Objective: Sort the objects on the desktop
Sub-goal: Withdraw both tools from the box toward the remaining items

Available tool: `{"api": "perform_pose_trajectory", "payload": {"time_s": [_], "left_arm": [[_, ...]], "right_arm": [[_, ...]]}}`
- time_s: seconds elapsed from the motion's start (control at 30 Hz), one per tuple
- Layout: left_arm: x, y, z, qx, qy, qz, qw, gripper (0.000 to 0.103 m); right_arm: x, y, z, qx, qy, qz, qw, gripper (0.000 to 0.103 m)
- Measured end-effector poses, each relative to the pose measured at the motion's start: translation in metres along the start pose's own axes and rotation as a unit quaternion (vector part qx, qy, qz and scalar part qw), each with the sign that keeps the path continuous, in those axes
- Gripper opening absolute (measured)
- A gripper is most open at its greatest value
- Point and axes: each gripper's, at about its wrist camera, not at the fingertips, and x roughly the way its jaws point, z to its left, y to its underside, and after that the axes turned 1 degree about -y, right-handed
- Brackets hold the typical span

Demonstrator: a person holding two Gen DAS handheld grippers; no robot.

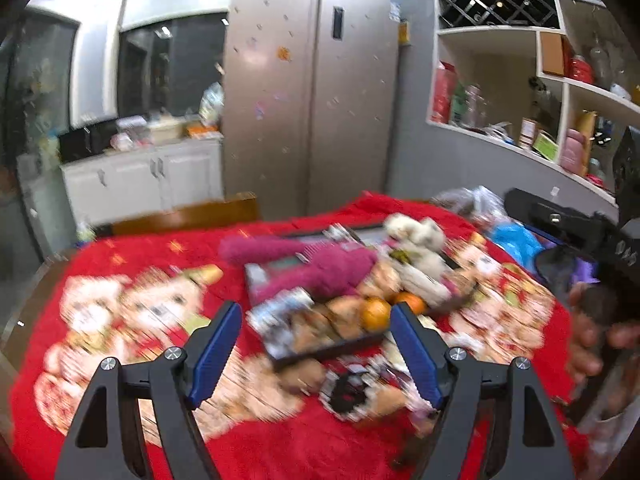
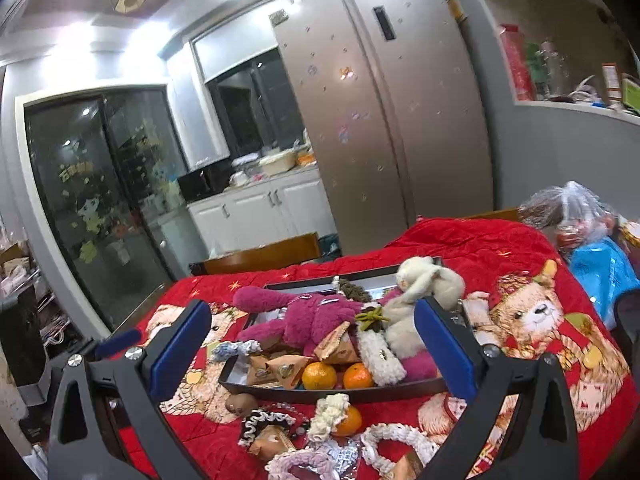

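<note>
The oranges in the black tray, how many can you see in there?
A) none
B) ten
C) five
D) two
D: in the right wrist view two oranges sit side by side at the front of the black tray; a third orange lies outside it, on the red cloth.

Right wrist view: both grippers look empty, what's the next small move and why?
Probably lower the right gripper onto the loose orange lying on the red cloth just in front of the tray. Its jaws stand open with nothing between them, two oranges already sit in the tray, and this one lies nearest.
</note>
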Motion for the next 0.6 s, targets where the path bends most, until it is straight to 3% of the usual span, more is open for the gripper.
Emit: {"api": "perform_pose_trajectory", "payload": {"time_s": [0.1,0.27,0.47,0.6], "left_arm": [[0.012,0.015,-0.007,-0.006,0.01,0.017,0.9998,0.079],[0.039,0.036,-0.016,0.009,-0.005,0.056,0.9984,0.079],[0.055,0.052,-0.014,0.009,-0.017,0.078,0.9968,0.079],[0.064,0.057,-0.009,-0.005,-0.004,0.098,0.9951,0.079]], "right_arm": [[0.003,0.016,0.001,-0.017,0.01,0.001,1.0,0.103],[0.032,0.038,0.0,-0.025,-0.024,0.057,0.998,0.103],[0.058,0.06,-0.006,-0.029,-0.04,0.113,0.992,0.103],[0.074,0.07,-0.014,-0.019,-0.046,0.147,0.988,0.102]]}}
